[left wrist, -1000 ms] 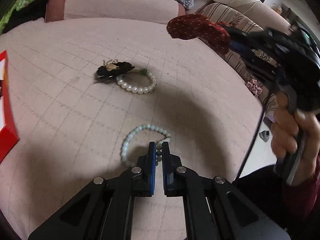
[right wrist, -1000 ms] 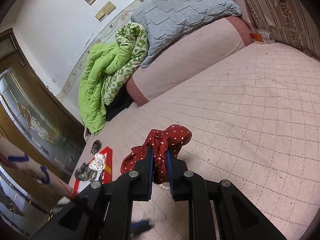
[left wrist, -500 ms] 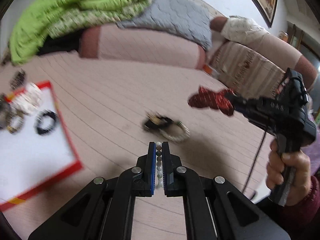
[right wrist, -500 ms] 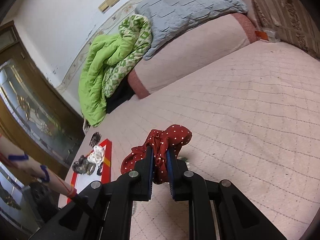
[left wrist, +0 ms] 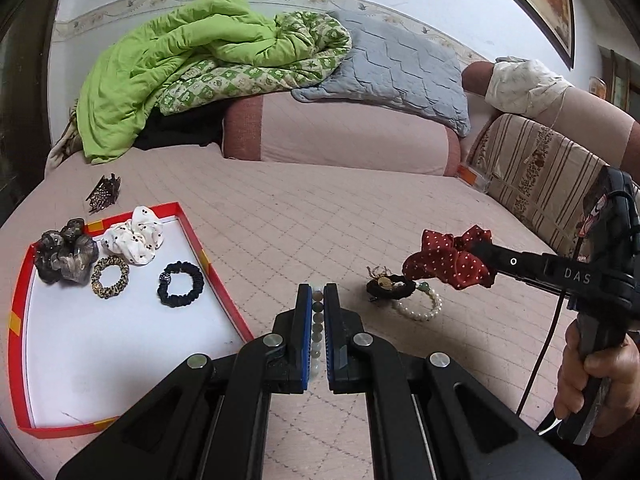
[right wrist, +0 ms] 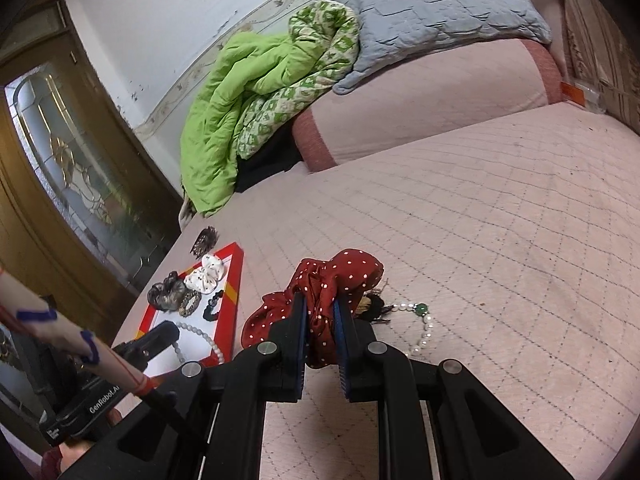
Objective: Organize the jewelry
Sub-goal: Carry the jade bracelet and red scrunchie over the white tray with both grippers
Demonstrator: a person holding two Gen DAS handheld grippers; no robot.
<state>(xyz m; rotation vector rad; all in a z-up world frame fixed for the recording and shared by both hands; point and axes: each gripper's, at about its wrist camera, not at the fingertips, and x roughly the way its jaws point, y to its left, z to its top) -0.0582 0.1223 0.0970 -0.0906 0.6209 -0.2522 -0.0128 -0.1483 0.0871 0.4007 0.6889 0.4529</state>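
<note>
Two hand-held grippers over bed (left wrist: pixel 360 216): left hand-held gripper (left wrist: pixel 318 300) clenched on bead bracelet (left wrist: pixel 317 322); right hand-held gripper (right wrist: pixel 320 312) grasping red polka-dot scrunchie (right wrist: pixel 340 276); red-rimmed tray (left wrist: pixel 192 236) nearby.

most of the bead bracelet (left wrist: pixel 317 322) between claw pads
</note>
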